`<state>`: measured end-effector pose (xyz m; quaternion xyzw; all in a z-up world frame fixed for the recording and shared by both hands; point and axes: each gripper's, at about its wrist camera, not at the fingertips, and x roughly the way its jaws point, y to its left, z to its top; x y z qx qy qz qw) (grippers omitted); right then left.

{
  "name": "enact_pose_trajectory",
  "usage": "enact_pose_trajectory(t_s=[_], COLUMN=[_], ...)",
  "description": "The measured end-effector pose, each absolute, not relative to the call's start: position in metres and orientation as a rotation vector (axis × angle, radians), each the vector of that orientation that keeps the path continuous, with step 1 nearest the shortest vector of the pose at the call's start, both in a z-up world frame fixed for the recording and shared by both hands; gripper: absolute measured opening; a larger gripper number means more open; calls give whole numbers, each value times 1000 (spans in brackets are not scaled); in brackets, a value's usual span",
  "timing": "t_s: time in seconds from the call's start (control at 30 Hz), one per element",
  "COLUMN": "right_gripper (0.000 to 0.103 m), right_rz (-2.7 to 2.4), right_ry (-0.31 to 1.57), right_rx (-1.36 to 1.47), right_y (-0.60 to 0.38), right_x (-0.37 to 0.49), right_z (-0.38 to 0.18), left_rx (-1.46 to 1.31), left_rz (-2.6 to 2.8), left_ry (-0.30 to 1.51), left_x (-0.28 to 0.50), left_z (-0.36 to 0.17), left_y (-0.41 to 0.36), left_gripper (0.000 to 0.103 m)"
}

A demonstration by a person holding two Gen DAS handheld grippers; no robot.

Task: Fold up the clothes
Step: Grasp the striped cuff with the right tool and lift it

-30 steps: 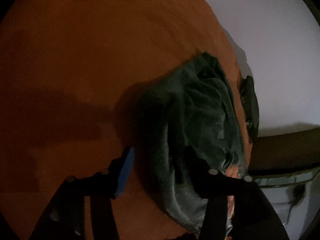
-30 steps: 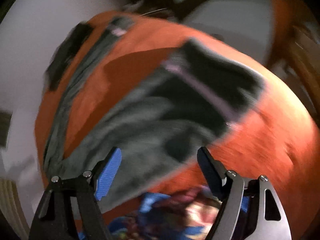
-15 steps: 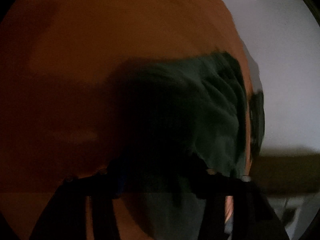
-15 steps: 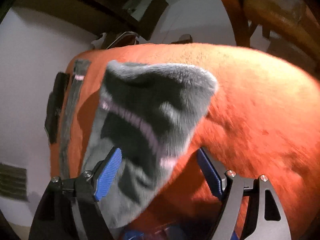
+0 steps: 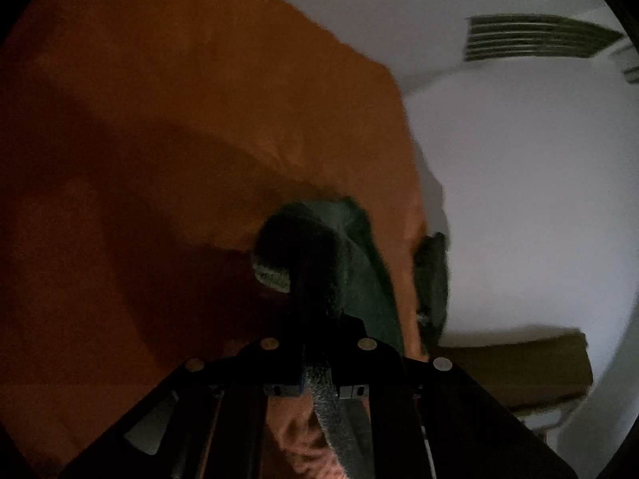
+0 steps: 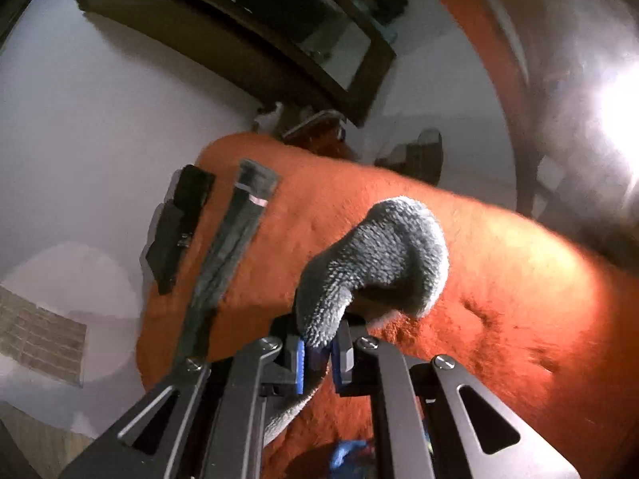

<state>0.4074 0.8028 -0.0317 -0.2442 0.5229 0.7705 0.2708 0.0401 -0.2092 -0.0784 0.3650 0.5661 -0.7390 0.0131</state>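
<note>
A fuzzy grey sock [image 6: 375,255] bulges up out of my right gripper [image 6: 321,353], which is shut on it between blue pads, just above the orange blanket [image 6: 499,287]. In the dim left wrist view my left gripper [image 5: 315,343] is shut on the same dark grey-green sock [image 5: 351,263], which bunches ahead of the fingers over the blanket [image 5: 159,119]. Its ribbed edge [image 5: 271,275] shows at the left of the bunch. A second grey sock [image 6: 227,255] lies flat and stretched along the blanket's left side.
A flat black item [image 6: 179,227] lies at the blanket's left edge and also shows in the left wrist view as a dark item [image 5: 433,275]. White floor [image 5: 539,199] surrounds the blanket. A dark wooden frame [image 6: 239,36] stands behind; bright light glares at right [image 6: 619,103].
Both grippers went from open to shut on the sock. The sock, spread flat a second ago, is now gathered into a bunch and raised off the blanket.
</note>
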Motion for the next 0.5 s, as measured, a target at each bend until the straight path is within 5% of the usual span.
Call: enact_pose_trajectory(t_s=[0.27, 0.5], right_gripper=[8, 8], right_rz=[2140, 2204], right_ry=[1299, 1197], right_rx=[-757, -958], right_y=[785, 799], right_x=[423, 326], right_z=[-13, -3], left_rx=[1130, 1276], left_rz=[-2275, -2252], left_ry=[1803, 1637], left_x=[87, -16], left_z=[-79, -42], left_y=[-222, -179], left_gripper=[10, 10])
